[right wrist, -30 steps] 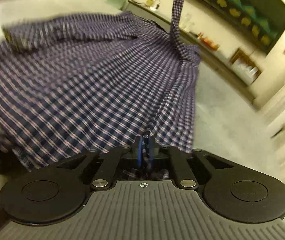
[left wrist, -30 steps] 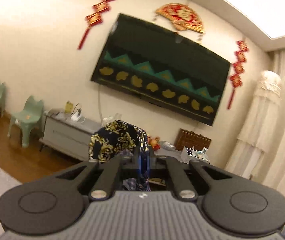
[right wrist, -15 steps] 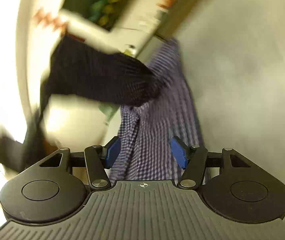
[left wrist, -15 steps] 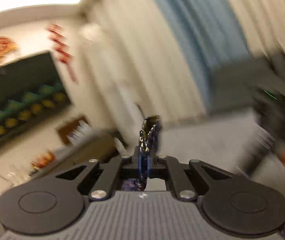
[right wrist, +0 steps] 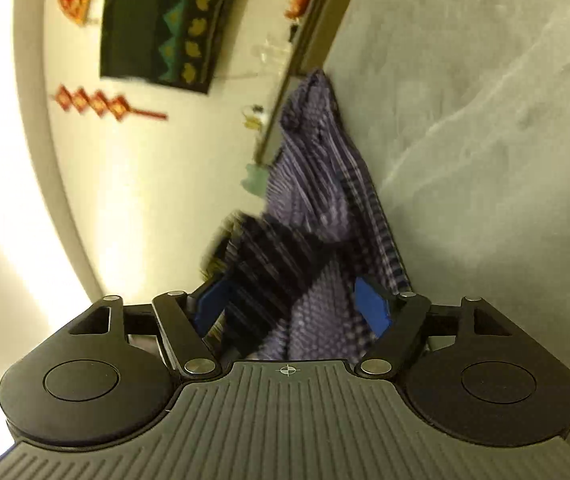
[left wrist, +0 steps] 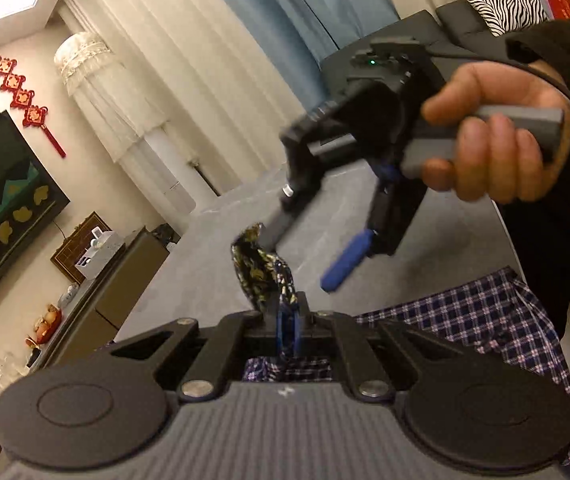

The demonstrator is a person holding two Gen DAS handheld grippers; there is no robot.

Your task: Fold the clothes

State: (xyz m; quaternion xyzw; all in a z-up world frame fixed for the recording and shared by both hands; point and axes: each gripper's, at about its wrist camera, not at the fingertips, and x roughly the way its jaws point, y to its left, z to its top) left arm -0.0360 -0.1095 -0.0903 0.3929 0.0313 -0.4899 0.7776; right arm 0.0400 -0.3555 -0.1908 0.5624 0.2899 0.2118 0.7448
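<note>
My left gripper (left wrist: 287, 322) is shut on a fold of dark blue cloth with a gold pattern (left wrist: 261, 270) that sticks up past its tips. Plaid fabric shows just under its jaws. The blue and white plaid shirt (left wrist: 465, 320) lies on the grey surface (left wrist: 345, 216) at the right. A hand (left wrist: 497, 136) holds my right gripper (left wrist: 305, 256) just beyond the patterned cloth, blue fingers (left wrist: 343, 266) spread. In the right wrist view, the right gripper (right wrist: 289, 306) is opening. Blurred plaid cloth (right wrist: 325, 200) hangs loose between its pads (right wrist: 369, 308), which do not press on it.
A dark ribbed sleeve (left wrist: 565, 52) fills the right edge. Behind are pale and blue curtains (left wrist: 213, 40), a dark sofa with a zebra cushion (left wrist: 497, 0), a low cabinet (left wrist: 125, 276) and a wall screen (right wrist: 165, 20). The grey surface (right wrist: 485, 160) stretches right.
My right gripper has gone from shut on the plaid shirt to wide open and has rolled. The left view swung from the screen wall to the curtains, still gripping the patterned cloth.
</note>
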